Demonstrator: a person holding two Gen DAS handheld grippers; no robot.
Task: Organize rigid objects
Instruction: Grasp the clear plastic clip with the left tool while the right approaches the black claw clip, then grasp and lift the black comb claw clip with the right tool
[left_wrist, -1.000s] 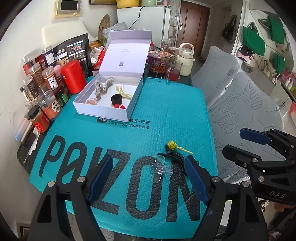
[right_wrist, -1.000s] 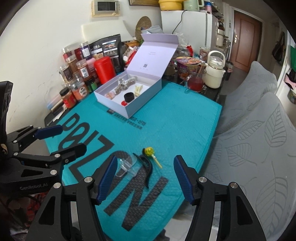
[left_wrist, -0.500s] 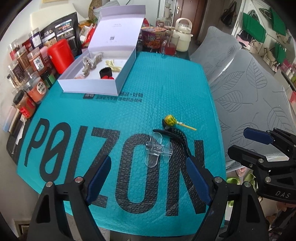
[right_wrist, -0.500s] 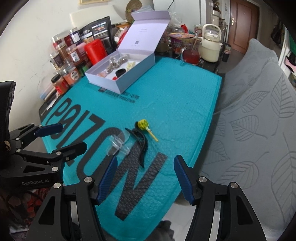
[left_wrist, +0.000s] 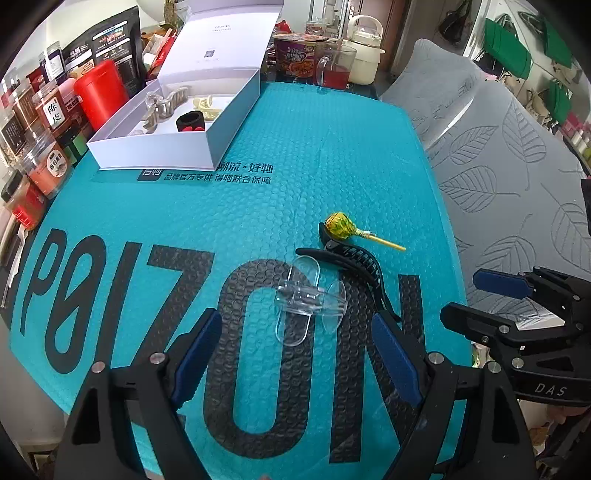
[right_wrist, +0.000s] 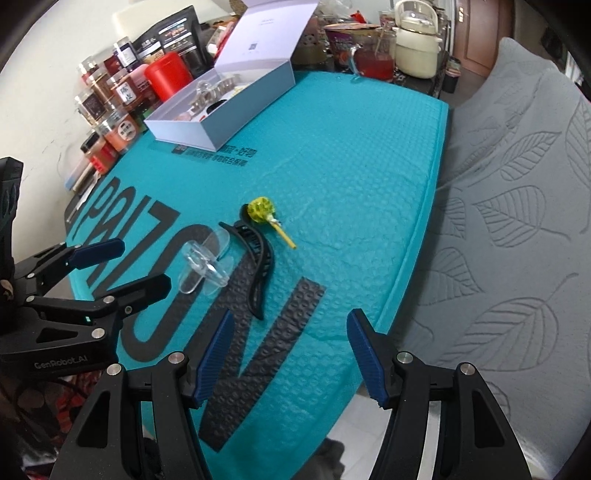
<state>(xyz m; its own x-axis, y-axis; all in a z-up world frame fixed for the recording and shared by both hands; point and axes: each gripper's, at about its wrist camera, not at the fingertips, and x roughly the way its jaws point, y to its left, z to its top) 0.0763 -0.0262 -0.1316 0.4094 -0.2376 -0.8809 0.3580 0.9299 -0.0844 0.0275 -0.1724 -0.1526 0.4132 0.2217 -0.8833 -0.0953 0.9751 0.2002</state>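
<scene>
A clear plastic hair clip (left_wrist: 308, 301) lies on the teal mat, beside a black hair clip (left_wrist: 356, 264) and a yellow lollipop (left_wrist: 340, 226). My left gripper (left_wrist: 295, 354) is open and empty, just short of the clear clip. My right gripper (right_wrist: 290, 350) is open and empty, near the mat's front edge, below the black clip (right_wrist: 258, 262). The clear clip (right_wrist: 203, 264) and the lollipop (right_wrist: 262, 211) also show in the right wrist view. An open white box (left_wrist: 221, 122) at the back left holds several small items.
Spice jars and a red canister (left_wrist: 101, 92) line the left edge by the wall. A noodle cup, a glass of red drink (left_wrist: 334, 72) and a cream kettle stand behind the mat. A grey leaf-pattern sofa (left_wrist: 517, 147) is to the right.
Both grippers have moved forward and lower toward the clips; the objects look larger and nearer. Both stay open. Nothing on the mat has moved.
</scene>
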